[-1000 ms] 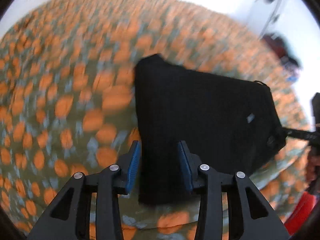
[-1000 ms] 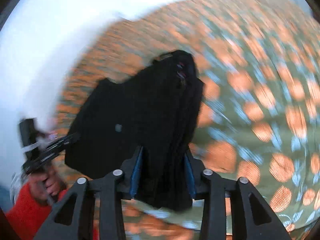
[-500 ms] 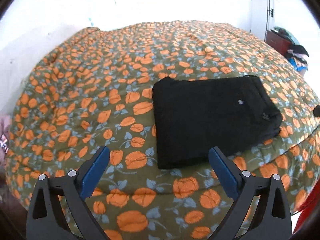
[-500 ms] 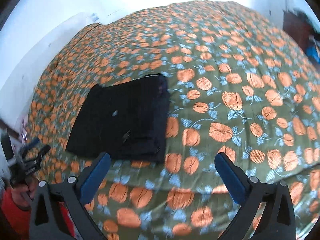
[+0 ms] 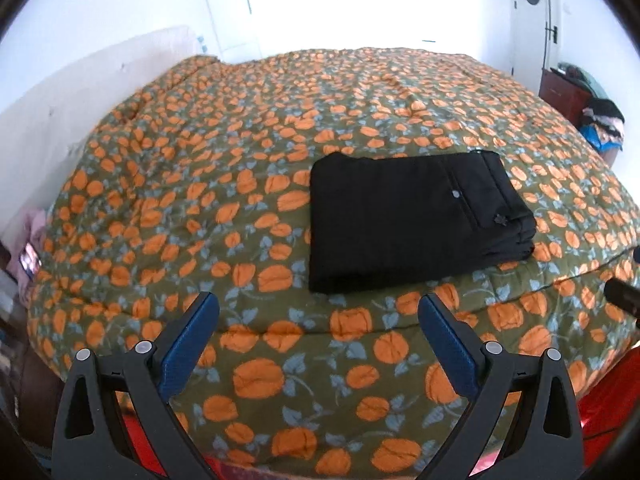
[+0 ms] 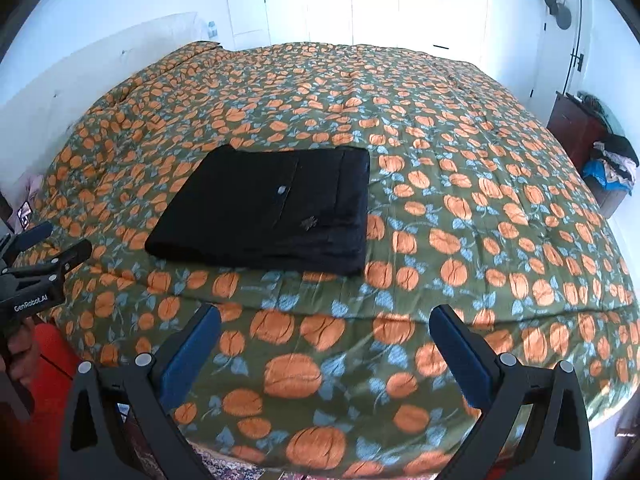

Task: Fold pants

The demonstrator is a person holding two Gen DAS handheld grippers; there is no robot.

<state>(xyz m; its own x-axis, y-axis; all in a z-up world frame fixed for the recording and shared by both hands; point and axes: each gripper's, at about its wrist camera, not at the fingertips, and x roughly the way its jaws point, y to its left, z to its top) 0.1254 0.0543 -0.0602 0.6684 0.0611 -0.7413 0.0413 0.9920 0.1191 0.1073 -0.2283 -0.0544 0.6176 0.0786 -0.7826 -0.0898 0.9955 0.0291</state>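
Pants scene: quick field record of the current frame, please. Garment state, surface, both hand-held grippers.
pants: black pants, folded into a flat rectangle, pocket button facing up
surface: orange-flowered bedspread, pants lying near its front edge
left hand-held gripper: open, holds nothing, short of the pants
right hand-held gripper: open, holds nothing, short of the pants
contact: neither touches the pants

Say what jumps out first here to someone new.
The black pants, folded into a neat rectangle, lie near the front edge of the bed's loud orange-flowered quilt. Both the left gripper and the right gripper hang open, clear of the cloth.
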